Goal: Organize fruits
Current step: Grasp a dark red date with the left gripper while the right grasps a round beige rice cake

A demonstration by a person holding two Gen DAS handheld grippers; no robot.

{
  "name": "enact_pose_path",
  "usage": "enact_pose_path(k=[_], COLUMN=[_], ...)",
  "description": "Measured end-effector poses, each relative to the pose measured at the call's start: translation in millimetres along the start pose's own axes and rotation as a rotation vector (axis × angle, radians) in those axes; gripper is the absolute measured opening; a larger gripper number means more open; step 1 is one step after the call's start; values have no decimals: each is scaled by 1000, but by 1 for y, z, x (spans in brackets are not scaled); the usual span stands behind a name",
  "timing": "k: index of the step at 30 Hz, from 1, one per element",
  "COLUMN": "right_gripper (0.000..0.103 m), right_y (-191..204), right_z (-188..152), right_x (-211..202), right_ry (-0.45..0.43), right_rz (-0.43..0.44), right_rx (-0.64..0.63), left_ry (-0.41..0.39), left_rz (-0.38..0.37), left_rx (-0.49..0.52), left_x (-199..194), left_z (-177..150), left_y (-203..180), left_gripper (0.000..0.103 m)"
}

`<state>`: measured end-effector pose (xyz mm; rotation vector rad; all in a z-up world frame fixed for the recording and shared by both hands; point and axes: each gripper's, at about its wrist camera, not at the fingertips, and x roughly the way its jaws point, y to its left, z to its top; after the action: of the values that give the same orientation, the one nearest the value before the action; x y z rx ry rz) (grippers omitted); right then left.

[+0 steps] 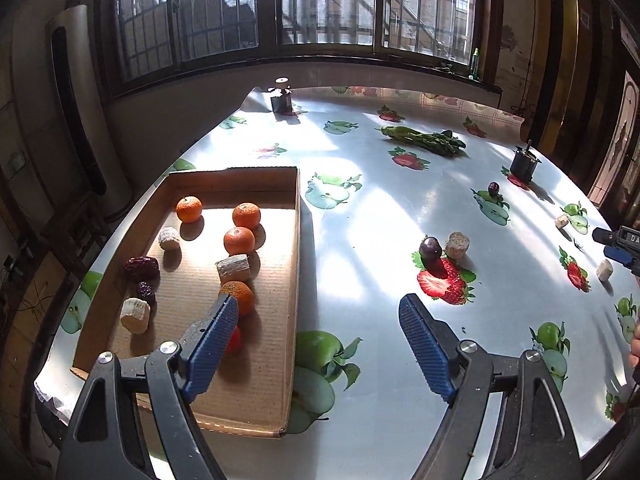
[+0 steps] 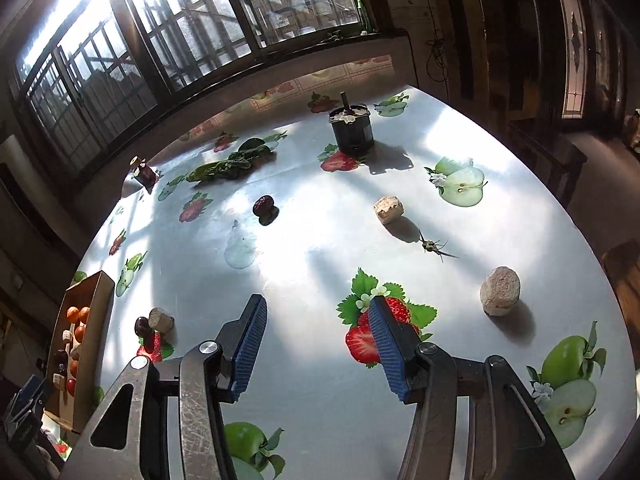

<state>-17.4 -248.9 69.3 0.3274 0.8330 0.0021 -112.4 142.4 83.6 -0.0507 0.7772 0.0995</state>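
Fruits lie split between a cardboard tray and the open desk under hard window light. We count four oranges in the tray, with two dark dates, three pale cut cylinders lying on their sides, and a small red fruit half hidden behind a pad. The tray's long axis runs away from us toward the window, on the desk's left side.

Out on the desk, a dark date stands touching a pale cylinder, which is set upright on its flat end, just over a printed strawberry. From the right wrist we see another date farther back, a pale cylinder on its side with its cut face turned toward us, and a second one nearer, well apart from it. A bundle of greens lies with its long axis across the far desk.

Our left tongs hang released above the tray's right wall, jaws wide, nothing between them. Our right tongs are likewise released over bare desk, grasping nothing.
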Motion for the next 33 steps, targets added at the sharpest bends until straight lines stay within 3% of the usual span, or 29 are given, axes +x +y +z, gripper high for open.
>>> enact_pose_path(k=[2,5,11,16,22,25,30,33], right_gripper=[60,60,60,57,56,34,34,34], right_y=[-4,17,124,180,194,195,181,161], right_z=[5,5,-14,-34,-49,-48,-40,-31], right_x=[8,23,71,103,118,120,116,117], right_ry=[15,68,195,208,197,188,155,164], right_rz=[-31,38,226,268,257,262,160,142], right_rx=[23,-8,-214,-352,-426,-427,-415,-357], left_ry=[18,36,72,90,132,151,157,170], left_rz=[-22,-44,-56,-58,-86,-106,-116,-128], left_rx=[-1,9,23,-5,-106,-119,-58,0], left_x=[8,21,41,48,64,71,80,94], left_z=[4,11,17,21,30,33,36,39], left_y=[-5,-15,-24,-10,15,13,-14,-39], left_gripper=[82,82,82,80,80,80,80,80])
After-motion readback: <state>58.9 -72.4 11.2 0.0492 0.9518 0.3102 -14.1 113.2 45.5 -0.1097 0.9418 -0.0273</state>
